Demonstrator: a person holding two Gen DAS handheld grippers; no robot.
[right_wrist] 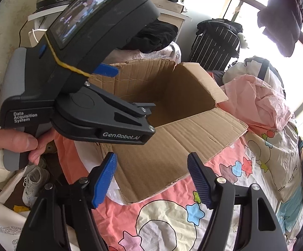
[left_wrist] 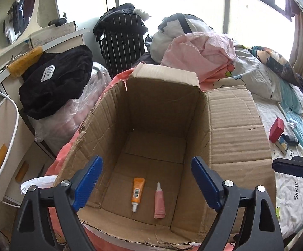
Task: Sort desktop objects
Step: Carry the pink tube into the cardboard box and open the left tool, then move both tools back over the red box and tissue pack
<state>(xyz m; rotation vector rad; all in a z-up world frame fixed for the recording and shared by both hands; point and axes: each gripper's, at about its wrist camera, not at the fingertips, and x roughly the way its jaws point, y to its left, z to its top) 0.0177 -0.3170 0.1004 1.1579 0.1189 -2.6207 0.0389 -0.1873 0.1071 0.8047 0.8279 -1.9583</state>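
An open cardboard box (left_wrist: 164, 108) stands on the bed. On its floor lie an orange tube (left_wrist: 138, 192) and a pink tube (left_wrist: 158, 202), side by side. My left gripper (left_wrist: 147, 161) hangs over the box's near edge, its jaws wide open with nothing between the blue pads. The right wrist view shows the box (right_wrist: 172, 96) from the side, with the left device's black housing (right_wrist: 84, 41) held by a hand (right_wrist: 15, 138) above it. My right gripper (right_wrist: 151, 156) is open and empty over the box's folded-out flap (right_wrist: 172, 146).
A red box (left_wrist: 276, 128) and small packets (left_wrist: 285, 143) lie on the bedsheet to the right. Pink bedding (left_wrist: 203, 52) is piled behind the cardboard box. Black clothes (left_wrist: 55, 83) cover a bag at left, beside a white desk (left_wrist: 3, 108). A striped bag (left_wrist: 122, 39) stands by the window.
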